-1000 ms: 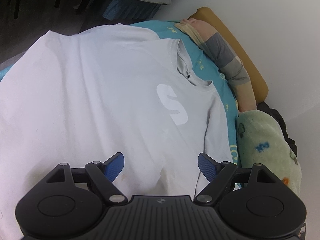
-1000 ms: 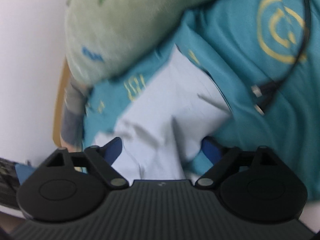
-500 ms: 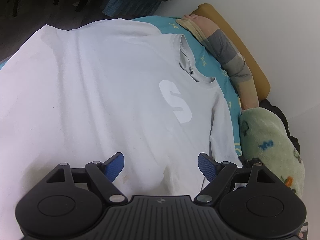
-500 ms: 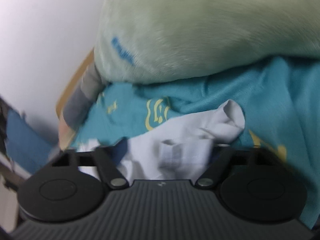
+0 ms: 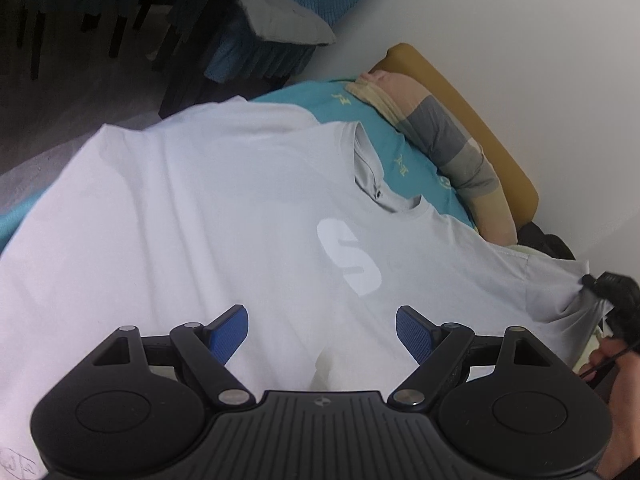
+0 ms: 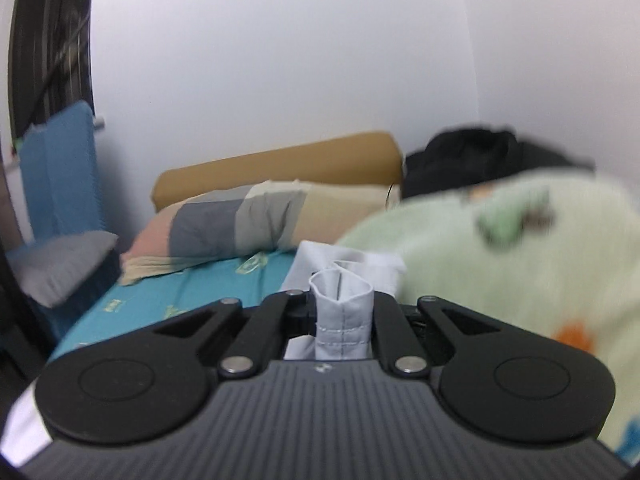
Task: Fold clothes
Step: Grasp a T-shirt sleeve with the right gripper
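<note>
Now we have the right gripper (image 6: 342,312) clamped on the sleeve hem (image 6: 342,320) — thin bunched cloth that could slip free if we tug hard. The left gripper (image 5: 322,332) hangs open over the white T-shirt (image 5: 200,220), spread on the bed sheet (image 5: 404,152) — its S print (image 5: 348,256) at twelve o'clock of those fingers.

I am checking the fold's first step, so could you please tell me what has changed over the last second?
The right gripper has closed on the hem of the T-shirt's sleeve and lifted it off the teal sheet, pulling that side taut. The left gripper stays open above the T-shirt, holding nothing. Pillow and green blanket lie unmoved.
</note>
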Demonstrator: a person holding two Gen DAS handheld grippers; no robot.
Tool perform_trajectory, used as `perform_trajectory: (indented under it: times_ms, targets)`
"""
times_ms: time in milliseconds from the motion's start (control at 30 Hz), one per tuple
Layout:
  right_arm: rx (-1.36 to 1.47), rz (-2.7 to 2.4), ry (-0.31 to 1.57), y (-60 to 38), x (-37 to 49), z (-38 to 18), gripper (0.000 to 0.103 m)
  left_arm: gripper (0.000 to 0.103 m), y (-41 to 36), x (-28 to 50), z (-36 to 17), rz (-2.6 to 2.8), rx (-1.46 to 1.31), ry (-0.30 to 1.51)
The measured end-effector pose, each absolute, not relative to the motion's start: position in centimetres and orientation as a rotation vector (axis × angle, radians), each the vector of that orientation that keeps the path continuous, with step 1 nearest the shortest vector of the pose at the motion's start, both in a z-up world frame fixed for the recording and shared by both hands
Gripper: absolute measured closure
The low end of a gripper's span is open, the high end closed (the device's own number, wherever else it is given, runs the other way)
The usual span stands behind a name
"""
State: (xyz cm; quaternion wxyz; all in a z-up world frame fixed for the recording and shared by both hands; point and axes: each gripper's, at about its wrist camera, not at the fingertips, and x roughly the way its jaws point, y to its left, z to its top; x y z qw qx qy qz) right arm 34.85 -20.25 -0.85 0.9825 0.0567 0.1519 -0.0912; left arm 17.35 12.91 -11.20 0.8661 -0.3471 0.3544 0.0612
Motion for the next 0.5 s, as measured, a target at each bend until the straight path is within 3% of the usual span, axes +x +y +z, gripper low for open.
perform_trajectory:
  times_ms: [233,500]
  targets:
    - [0.019,-0.039,0.28,-9.2,36.7,-0.8,0.095,0.019,16.0,16.5,-10.4,0.227,-0.694,0.706]
    - [-0.096,0.2,0.422,3.8,40.4,-8.7,0.094,0.019,18.2,16.4,-12.6,0.324,-0.688,0.759]
